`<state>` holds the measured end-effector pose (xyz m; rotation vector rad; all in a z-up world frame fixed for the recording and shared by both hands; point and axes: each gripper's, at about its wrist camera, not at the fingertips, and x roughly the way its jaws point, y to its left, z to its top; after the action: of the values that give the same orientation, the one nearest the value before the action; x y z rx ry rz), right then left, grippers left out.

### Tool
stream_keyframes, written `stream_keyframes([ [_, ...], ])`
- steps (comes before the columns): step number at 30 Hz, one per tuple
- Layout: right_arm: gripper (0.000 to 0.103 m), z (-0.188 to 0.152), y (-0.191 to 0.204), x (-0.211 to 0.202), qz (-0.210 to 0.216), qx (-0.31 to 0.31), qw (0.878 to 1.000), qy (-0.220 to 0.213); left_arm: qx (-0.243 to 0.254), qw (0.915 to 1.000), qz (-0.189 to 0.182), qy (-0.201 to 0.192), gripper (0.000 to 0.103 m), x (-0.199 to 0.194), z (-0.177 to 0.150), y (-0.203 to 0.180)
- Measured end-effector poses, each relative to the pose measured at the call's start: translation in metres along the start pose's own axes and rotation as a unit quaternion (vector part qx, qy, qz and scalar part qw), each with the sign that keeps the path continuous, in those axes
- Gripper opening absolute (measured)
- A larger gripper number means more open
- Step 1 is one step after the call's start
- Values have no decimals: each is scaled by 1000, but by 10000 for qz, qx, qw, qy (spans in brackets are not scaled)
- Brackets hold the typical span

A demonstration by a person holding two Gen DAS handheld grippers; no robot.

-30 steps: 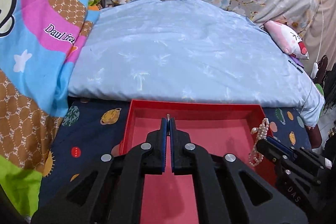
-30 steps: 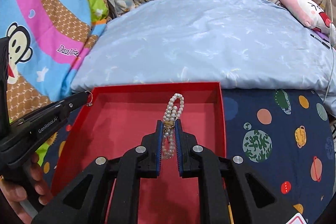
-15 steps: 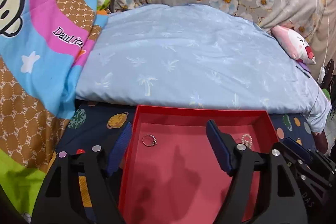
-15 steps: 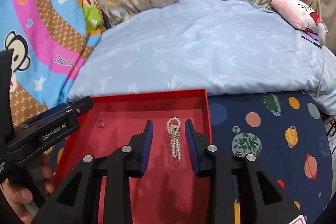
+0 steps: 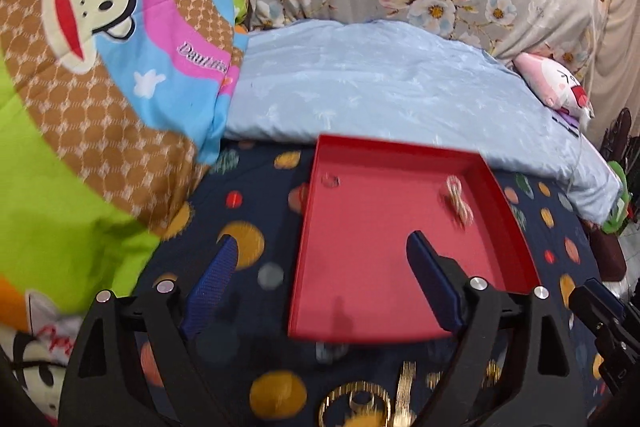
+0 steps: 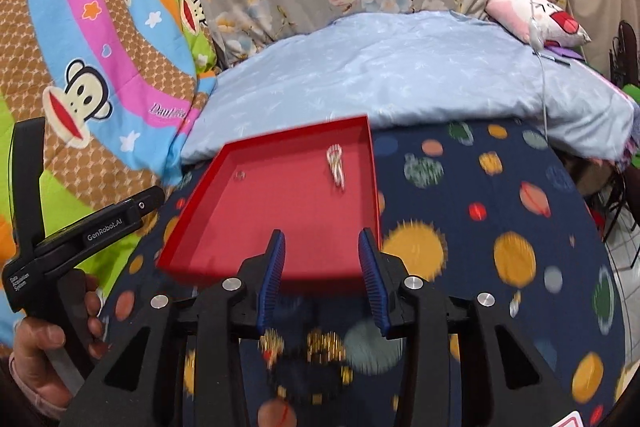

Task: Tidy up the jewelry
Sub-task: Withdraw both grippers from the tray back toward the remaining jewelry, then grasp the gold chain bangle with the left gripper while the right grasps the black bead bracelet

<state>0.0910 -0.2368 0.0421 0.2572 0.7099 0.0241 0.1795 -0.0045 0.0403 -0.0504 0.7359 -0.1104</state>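
A red tray [image 5: 400, 275] lies on the dark planet-print bedsheet; it also shows in the right wrist view [image 6: 280, 219]. A pearl bracelet [image 5: 458, 201] lies in its far right part, seen too in the right wrist view [image 6: 336, 163]. A small ring [image 5: 330, 181] lies in its far left corner, also in the right wrist view [image 6: 239, 175]. My left gripper [image 5: 320, 291] is wide open and empty above the tray's near left edge. My right gripper [image 6: 322, 275] is open and empty at the tray's near edge.
A pale blue pillow [image 5: 380, 87] lies behind the tray. A bright cartoon-monkey quilt [image 5: 100, 67] is heaped at the left. A pink plush toy [image 6: 536, 17] sits far right. Gold-coloured items [image 6: 324, 347], blurred, lie on the sheet under my right gripper.
Both grippers opened and let go: the ring and the pearl bracelet now lie in the tray. Both grippers have since pulled back and up from the tray.
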Motion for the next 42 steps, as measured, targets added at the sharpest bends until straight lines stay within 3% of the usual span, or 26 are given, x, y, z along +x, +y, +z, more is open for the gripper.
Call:
stream_keyframes([
  [10,38,-71,-10,-33,-89,216,9986,475,-134,9969,-43,776,86,-23,-92,7],
  [13,38,-85,-8,-35,-55,208,9979,606,-165,9958,-7,903,91,-21,-106,6],
  [24,38,-97,4,-30,87,167,9967,788,64,9942,203,1050,92,7,-115,-15],
  [35,38,-97,3,-22,126,218,9958,885,194,9937,354,1046,83,22,-118,-18],
  [40,38,-98,3,-20,132,215,9956,902,196,9946,182,1004,58,19,-114,-16],
  [42,38,-98,3,-18,132,214,9955,912,155,9946,89,1019,55,19,-112,-15],
])
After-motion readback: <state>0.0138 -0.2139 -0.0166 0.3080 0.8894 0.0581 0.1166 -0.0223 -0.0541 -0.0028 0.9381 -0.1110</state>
